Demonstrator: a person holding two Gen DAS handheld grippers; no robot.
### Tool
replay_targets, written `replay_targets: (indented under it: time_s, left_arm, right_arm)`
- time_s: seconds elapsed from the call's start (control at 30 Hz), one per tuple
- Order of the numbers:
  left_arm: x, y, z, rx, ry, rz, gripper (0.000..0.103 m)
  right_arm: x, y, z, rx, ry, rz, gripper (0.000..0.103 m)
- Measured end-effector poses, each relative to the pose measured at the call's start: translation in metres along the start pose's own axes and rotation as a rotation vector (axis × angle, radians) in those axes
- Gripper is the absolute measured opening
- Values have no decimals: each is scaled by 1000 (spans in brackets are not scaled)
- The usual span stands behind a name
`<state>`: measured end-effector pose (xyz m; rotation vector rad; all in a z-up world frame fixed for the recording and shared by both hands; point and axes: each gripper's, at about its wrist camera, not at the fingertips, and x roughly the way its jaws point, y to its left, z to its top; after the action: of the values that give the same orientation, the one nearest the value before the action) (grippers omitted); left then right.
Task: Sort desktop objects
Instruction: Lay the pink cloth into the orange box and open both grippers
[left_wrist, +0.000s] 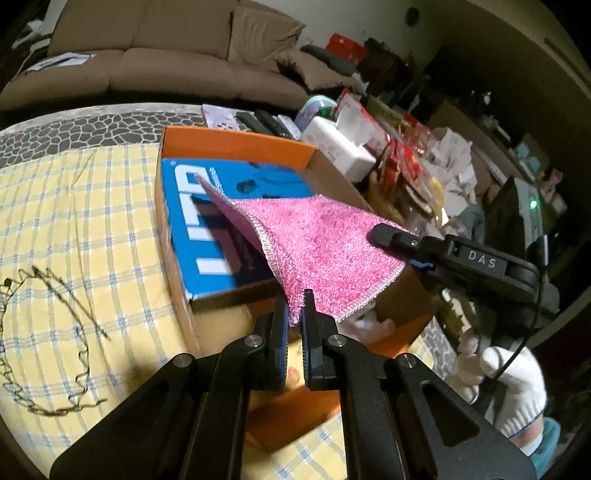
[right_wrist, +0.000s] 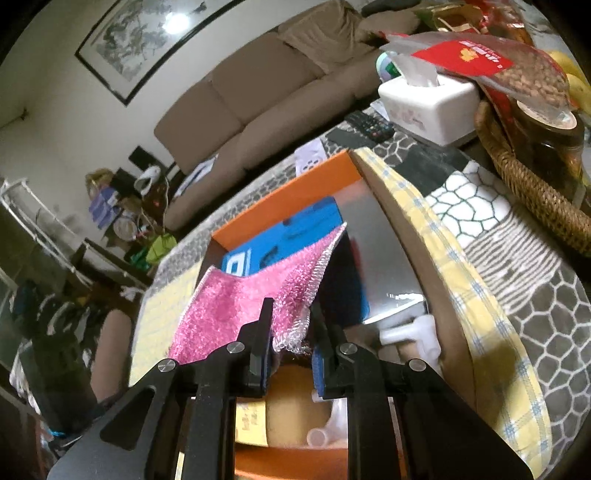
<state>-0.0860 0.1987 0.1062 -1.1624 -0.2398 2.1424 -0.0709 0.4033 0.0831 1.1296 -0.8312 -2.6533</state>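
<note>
Yellow checked cloth (left_wrist: 74, 229) covered the worktop (left_wrist: 92, 125), whose grey pebble-patterned top showed at the far edge. Behind it stood a brown sofa (left_wrist: 147, 48), and in the right wrist view a framed picture (right_wrist: 147, 40) hung on the wall above the sofa.

At three o'clock of the worktop the clutter blurred together: a white tissue box (right_wrist: 428, 103), a wicker basket (right_wrist: 535, 177), red packets and remotes (left_wrist: 266, 123) could be told, the rest not. A thin dark looped chain or cord (left_wrist: 40, 343) lay on the cloth at nine o'clock, too fine to identify.

An orange box (left_wrist: 236, 144) sat open in the middle, with a blue package (left_wrist: 207, 236) inside at its left. White plastic pieces and a yellow card (right_wrist: 251, 421) lay in the near end, half hidden by the fingers and hard to make out.

A pink rag (left_wrist: 321, 243) hung stretched over the box, above the blue package. The left gripper (left_wrist: 295, 306) had its fingers pinched tight on the rag's near corner. The right gripper (right_wrist: 291, 321) likewise clamped the rag's other corner, its fingers closed on the fringed edge. In the left wrist view the right gripper came in from three o'clock, held by a white-gloved hand (left_wrist: 513, 384).
</note>
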Motion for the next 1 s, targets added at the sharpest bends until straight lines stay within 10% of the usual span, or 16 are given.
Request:
replay_targets:
  time_s: [0.5,0.77,1.0]
  left_arm:
    - [-9,-2,-33,15,88,75,6]
    - [-33,-23,-34,93,38,163,36]
    - [-42,-23,-24,97,17,180,38]
  right_arm:
    - [-4,8,-37,-94,113,-88,18]
    - [-1,6,-44,-125,150,-134,20]
    - [-4,4,-44,-125,158,-147,21]
